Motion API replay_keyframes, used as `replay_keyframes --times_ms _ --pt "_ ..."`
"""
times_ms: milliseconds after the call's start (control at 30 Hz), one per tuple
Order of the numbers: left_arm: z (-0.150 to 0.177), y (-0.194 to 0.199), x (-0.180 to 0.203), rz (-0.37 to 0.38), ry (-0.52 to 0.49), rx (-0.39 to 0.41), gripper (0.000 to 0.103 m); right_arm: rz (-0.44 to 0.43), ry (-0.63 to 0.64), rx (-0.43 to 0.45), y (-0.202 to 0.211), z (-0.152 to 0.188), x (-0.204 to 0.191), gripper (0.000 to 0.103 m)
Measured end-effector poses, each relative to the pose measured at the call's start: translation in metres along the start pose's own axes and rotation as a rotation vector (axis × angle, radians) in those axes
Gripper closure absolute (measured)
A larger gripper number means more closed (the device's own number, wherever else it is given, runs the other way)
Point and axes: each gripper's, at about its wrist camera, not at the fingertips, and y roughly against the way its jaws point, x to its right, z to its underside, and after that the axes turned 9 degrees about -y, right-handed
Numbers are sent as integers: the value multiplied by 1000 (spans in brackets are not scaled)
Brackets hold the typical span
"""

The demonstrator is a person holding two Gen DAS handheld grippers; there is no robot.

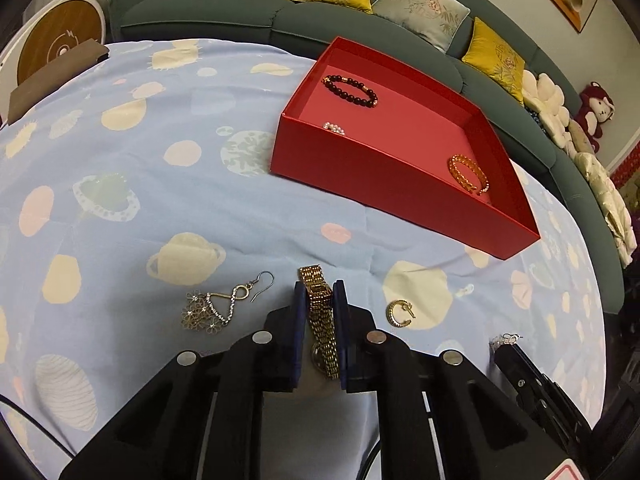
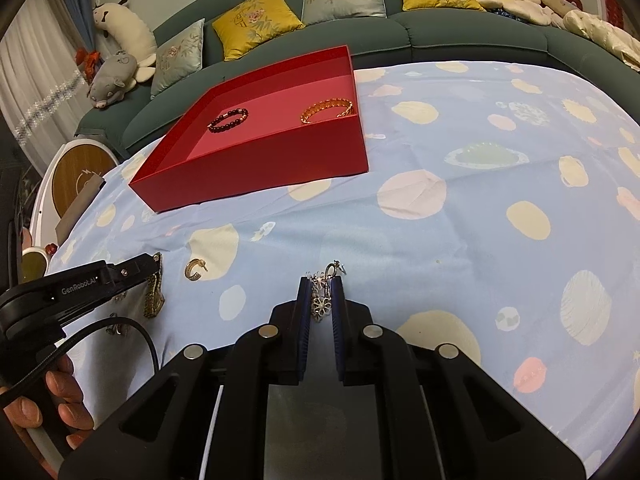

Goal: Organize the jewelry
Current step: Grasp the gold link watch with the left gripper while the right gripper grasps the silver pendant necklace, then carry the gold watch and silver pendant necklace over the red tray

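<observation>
Both grippers (image 1: 320,292) (image 2: 320,292) w/ jewelry, box (image 1: 384,184) apart.

Readable only once: "GenRobot.AI" in pale letters along the side of the black handheld left gripper (image 2: 154,258), seen from the right wrist view. Nothing legible elsewhere; a red-edged sticker (image 1: 568,474) at the bottom of the left wrist view too cut off to read.
</observation>
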Motion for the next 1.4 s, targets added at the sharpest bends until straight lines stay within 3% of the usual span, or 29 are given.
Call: replay_keyframes --times_ms 433,833,1133,1400 --pt "5 78 5 104 -34 88 93 -51 13 79 54 -10 -11 94" --pt "-33 136 30 143 -132 210 92 -123 84 182 102 -43 -46 94" --pt "-99 136 53 132 -240 285 92 -179 106 231 94 -111 -65 94" --pt "-160 91 58 71 -273 287 92 -171 74 190 43 -180 -75 94"
